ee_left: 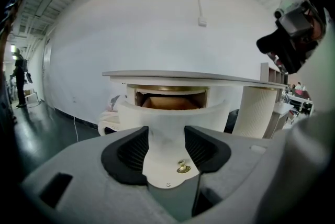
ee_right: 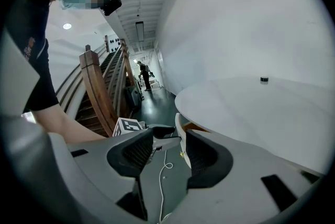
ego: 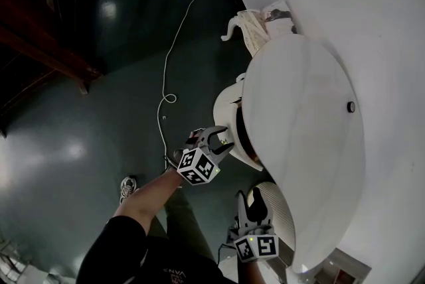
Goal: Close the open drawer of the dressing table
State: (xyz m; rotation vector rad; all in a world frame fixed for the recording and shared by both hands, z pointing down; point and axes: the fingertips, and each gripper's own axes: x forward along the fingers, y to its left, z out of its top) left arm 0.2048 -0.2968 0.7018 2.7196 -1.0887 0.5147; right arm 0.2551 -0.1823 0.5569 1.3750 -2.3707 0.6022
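Note:
The white dressing table [ego: 302, 143] has an oval top, and its curved white drawer [ego: 228, 118] stands pulled out towards me. My left gripper [ego: 219, 141] is open right at the drawer front. In the left gripper view the drawer front [ee_left: 166, 129] fills the gap of the left gripper [ee_left: 166, 147], with its brass knob [ee_left: 183, 168] low between the jaws and the brown inside [ee_left: 172, 102] visible above. My right gripper [ego: 255, 200] hangs open lower down, holding nothing. In the right gripper view the right gripper [ee_right: 168, 147] faces the drawer's edge [ee_right: 180, 136] and the left gripper's cube [ee_right: 128, 126].
A cream ribbed cylinder [ego: 279, 210] stands under the table beside my right gripper. A white cable [ego: 166, 93] trails over the dark floor. A wooden staircase [ee_right: 102, 94] rises on the left. A small black object [ego: 350, 106] lies on the tabletop. A white ornate seat [ego: 249, 27] is beyond the table.

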